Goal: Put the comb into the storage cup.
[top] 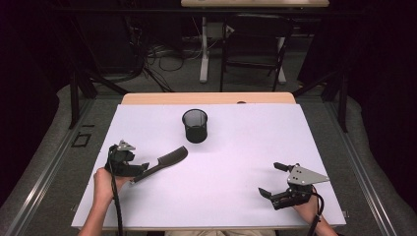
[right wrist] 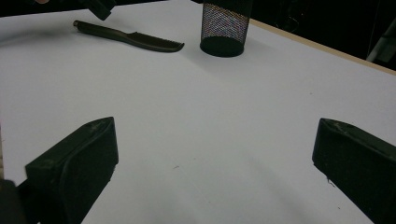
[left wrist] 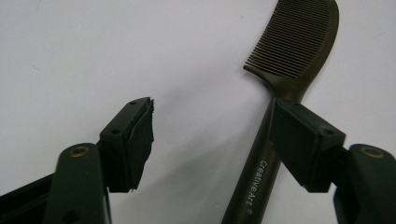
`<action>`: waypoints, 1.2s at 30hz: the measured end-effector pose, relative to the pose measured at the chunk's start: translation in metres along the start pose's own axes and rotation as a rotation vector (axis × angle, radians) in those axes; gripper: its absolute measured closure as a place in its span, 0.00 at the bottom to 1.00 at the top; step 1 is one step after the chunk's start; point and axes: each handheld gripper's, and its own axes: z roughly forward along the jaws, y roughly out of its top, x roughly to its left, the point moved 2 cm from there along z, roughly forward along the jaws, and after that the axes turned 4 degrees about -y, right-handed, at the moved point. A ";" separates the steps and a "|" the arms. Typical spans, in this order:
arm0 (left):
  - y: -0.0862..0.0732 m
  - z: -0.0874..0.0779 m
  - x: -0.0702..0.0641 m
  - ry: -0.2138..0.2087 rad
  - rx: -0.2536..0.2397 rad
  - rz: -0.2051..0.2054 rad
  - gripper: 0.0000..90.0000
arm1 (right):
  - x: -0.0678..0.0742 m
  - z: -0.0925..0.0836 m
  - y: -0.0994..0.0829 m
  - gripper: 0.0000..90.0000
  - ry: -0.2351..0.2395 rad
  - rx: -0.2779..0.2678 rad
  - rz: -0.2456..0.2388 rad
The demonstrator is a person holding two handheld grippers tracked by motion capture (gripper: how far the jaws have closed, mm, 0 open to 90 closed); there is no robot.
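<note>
Comb (top: 164, 162) lies flat on the white table (top: 221, 196), at its left side, with its toothed end pointing toward the far right, in the direction of the black mesh cup (top: 194, 126). The cup stands upright a little beyond it, near the far middle of the table and apart from the comb.

The left gripper (top: 139, 171) sits at the near end of the comb's handle. In the left gripper view its jaws stand spread: one pad is well clear of the handle (left wrist: 254, 182), while the other is over or just against it, and I cannot tell whether it touches. Nothing is pinched, so the comb's weight rests on the table rather than in the grip. That low, level approach along the handle suits a flat, thin object, since the handle is the only part narrow and stiff enough to clamp.

The right gripper (top: 273, 180) rests at the near right, jaws spread wide over bare table, well apart from comb and cup, probably kept out of the working hand's path.
</note>
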 end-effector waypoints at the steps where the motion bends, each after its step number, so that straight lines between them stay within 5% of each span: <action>1: 0.000 0.000 0.000 -0.009 0.003 0.011 0.28 | 0.000 0.000 0.000 0.00 0.000 0.000 0.002; 9: 0.003 -0.001 -0.006 -0.067 -0.032 0.096 0.15 | 0.001 0.001 0.000 0.00 0.007 0.005 0.003; 16: 0.006 0.002 -0.011 -0.089 -0.011 0.160 0.01 | 0.001 0.002 0.000 0.00 0.012 0.005 0.004; 36: 0.015 0.009 -0.028 -0.118 0.043 0.265 0.00 | 0.001 0.002 0.000 0.00 0.014 0.004 0.003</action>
